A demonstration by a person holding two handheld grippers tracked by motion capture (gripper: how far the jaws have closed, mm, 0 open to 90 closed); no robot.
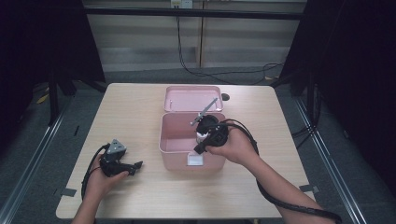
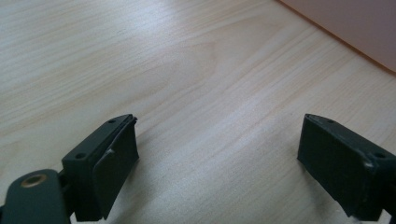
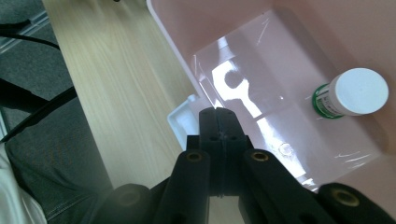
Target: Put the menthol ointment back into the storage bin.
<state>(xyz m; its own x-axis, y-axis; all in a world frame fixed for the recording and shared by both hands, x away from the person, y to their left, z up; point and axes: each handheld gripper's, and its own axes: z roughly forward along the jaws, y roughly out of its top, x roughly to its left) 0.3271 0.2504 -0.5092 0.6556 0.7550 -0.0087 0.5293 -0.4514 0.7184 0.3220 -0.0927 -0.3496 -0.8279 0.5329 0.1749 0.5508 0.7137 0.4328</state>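
Left gripper (image 1: 136, 166) rests on the wooden table (image 1: 130, 112) left of the pink storage box (image 1: 173, 148), jaws spread wide on nothing. Right gripper (image 3: 219, 122) hangs over the box with jaws pressed together and empty; the white-capped bottle (image 3: 351, 93) stands upright inside by the wall, so placement looks done and next is probably to withdraw and close the lid (image 1: 187, 99). Its green label is too small to read.
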